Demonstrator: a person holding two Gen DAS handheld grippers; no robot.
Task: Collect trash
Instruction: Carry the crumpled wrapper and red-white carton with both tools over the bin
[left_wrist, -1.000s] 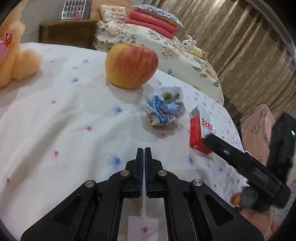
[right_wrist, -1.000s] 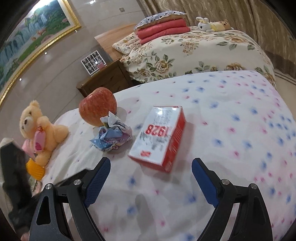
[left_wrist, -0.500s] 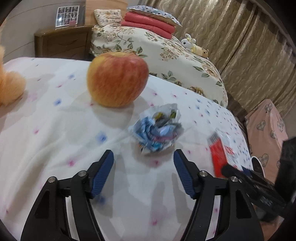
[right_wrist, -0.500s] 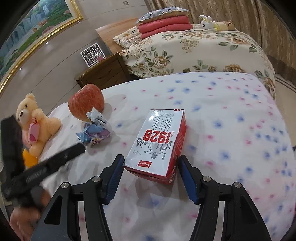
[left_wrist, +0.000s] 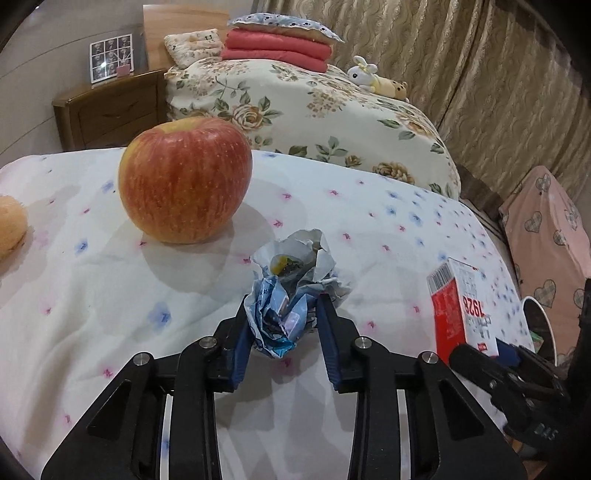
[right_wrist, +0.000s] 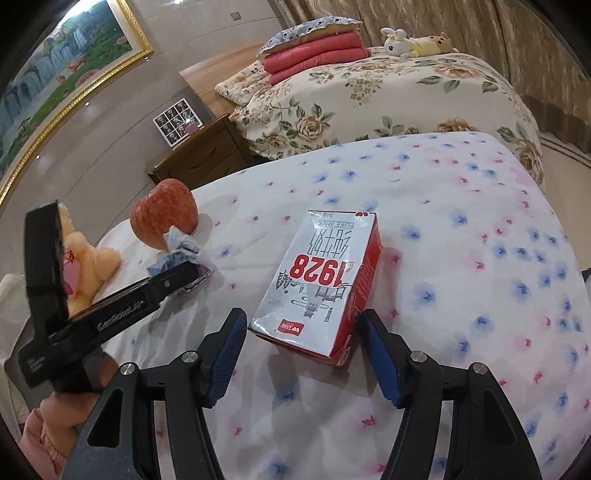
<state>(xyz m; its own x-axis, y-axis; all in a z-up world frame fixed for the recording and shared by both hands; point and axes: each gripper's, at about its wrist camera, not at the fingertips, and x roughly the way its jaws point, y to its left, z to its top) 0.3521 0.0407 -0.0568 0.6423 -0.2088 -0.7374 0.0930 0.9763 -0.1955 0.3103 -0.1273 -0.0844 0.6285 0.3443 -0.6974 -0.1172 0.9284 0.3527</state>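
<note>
A crumpled blue-and-white wrapper (left_wrist: 295, 273) lies on the flowered white quilt (left_wrist: 74, 295), just in front of a red apple (left_wrist: 184, 181). My left gripper (left_wrist: 283, 299) is closing on it, both blue pads pressing its sides. From the right wrist view the same gripper (right_wrist: 184, 273) reaches in from the left over the wrapper (right_wrist: 181, 247). A red-and-white milk carton (right_wrist: 325, 273) marked 1928 lies flat on the quilt. My right gripper (right_wrist: 302, 314) straddles its near end, its jaws opening, with small gaps on both sides.
A plush bear (right_wrist: 85, 258) sits left of the apple (right_wrist: 164, 214). Behind stand a wooden nightstand (left_wrist: 110, 110) and a second bed with a floral cover (left_wrist: 314, 110). A white-rimmed container (left_wrist: 541, 317) and a pink heart-patterned item (left_wrist: 546, 229) are beyond the quilt's right edge.
The left gripper opened from shut, moved forward to the wrapper and closed round it. The right gripper advanced until its narrowed jaws straddle the carton's near end.
</note>
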